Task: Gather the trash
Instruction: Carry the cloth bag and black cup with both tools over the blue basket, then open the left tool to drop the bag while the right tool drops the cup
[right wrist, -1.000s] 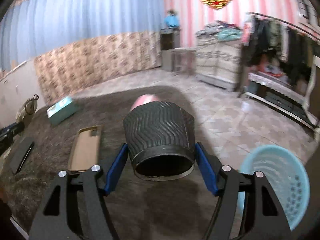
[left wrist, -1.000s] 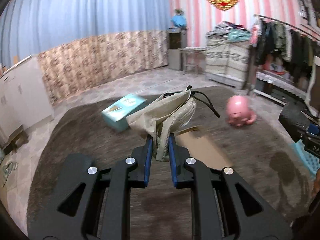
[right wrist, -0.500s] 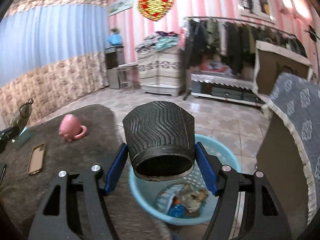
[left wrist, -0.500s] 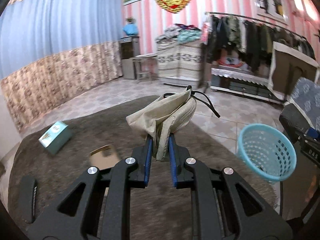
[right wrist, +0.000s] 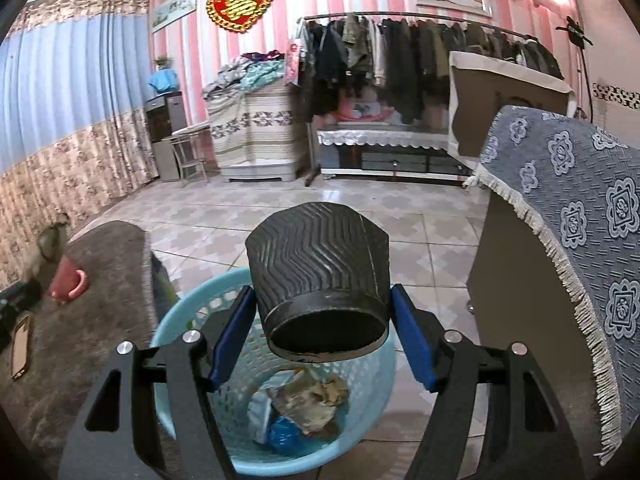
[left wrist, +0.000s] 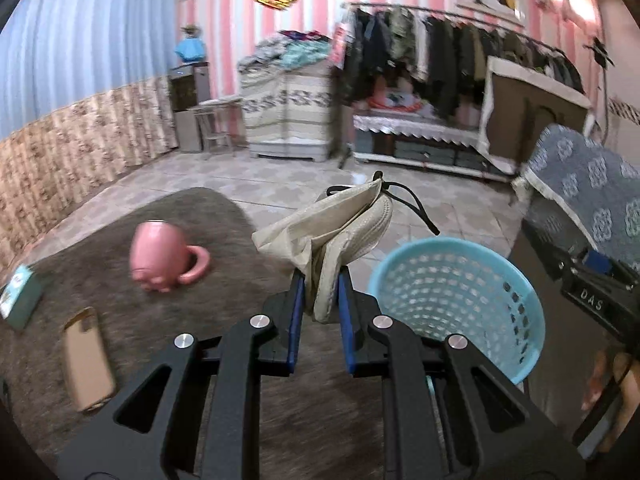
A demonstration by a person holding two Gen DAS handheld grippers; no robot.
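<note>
My left gripper (left wrist: pixel 320 300) is pinched tight on a crumpled beige face mask (left wrist: pixel 332 236), its blue pads pressing the folded fabric from both sides while a black ear cord loops off to the right. My right gripper (right wrist: pixel 320 320) has its jaws spread wide around a black ribbed paper cup (right wrist: pixel 320 276), the pads clamping the cup near its base, bottom turned toward the camera. The cup hangs above the light blue basket (right wrist: pixel 180 320), which stands on the tiled floor just past the edge of the grey rug (right wrist: pixel 80 360). Inside the basket I can see crumpled wrappers (right wrist: pixel 308 396) and a scrap of blue plastic at the bottom. From the left wrist view the basket (left wrist: pixel 520 304) sits just right of the mask, with the other gripper's black body at the far right edge. On the rug to the left lie a pink mug (left wrist: pixel 160 256) on its side, a phone case (left wrist: pixel 86 364) and a teal box (left wrist: pixel 18 296). A blue patterned cloth (right wrist: pixel 580 240) drapes a piece of furniture on the right.
</note>
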